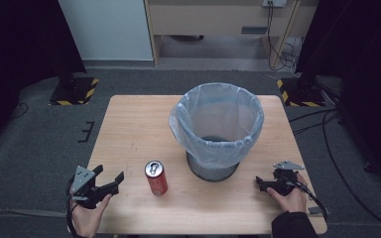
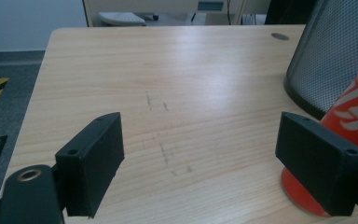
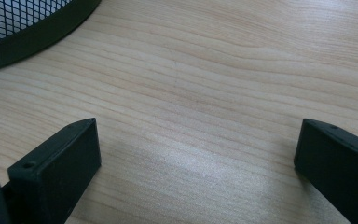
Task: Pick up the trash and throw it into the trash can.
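Note:
A red soda can (image 1: 156, 177) stands upright on the wooden table (image 1: 134, 129), near its front edge. Behind and to its right stands a black mesh waste bin (image 1: 217, 130) lined with a clear plastic bag. My left gripper (image 1: 108, 179) rests at the front left, open and empty, a short way left of the can. In the left gripper view the can (image 2: 354, 116) shows just behind the right jaw of my left gripper (image 2: 214, 163). My right gripper (image 1: 262, 183) lies at the front right, open and empty, low over bare wood (image 3: 200, 154).
The bin's base (image 3: 28, 28) lies up and left of the right jaws; the bin (image 2: 331, 51) also rises behind the can. Grey carpet surrounds the table, with black stands on yellow-striped feet (image 1: 74, 91) at the far corners and cables (image 1: 327, 129) on the right.

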Action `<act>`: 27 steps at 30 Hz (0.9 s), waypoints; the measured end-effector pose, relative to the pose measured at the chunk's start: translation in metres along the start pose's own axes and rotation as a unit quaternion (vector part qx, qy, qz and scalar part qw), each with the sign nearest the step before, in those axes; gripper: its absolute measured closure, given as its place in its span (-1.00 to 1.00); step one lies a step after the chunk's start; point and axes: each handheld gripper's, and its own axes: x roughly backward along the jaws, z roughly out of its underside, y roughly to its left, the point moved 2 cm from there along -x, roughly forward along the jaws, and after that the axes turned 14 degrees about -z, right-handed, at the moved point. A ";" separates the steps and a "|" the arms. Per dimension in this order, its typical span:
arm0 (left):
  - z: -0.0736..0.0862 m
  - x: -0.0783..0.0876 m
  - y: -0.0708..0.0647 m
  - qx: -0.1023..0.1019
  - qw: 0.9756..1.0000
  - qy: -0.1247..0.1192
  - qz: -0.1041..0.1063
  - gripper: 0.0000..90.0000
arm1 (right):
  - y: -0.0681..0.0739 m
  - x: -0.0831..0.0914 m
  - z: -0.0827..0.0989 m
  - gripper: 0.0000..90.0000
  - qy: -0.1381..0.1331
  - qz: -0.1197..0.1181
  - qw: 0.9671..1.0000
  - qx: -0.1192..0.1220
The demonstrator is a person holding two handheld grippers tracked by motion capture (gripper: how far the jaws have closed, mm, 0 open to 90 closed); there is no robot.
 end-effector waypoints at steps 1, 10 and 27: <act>-0.002 0.002 0.000 0.002 1.000 -0.004 0.001 -0.67 | 0.000 0.000 0.000 -0.99 0.000 0.000 1.000 0.000; -0.020 0.017 -0.007 0.013 0.999 -0.038 0.021 -0.67 | 0.000 -0.001 0.000 -0.99 -0.001 0.001 1.000 0.000; -0.050 0.032 -0.045 -0.014 0.994 -0.084 0.063 -0.68 | 0.000 -0.001 -0.001 -0.99 -0.001 0.001 1.000 0.000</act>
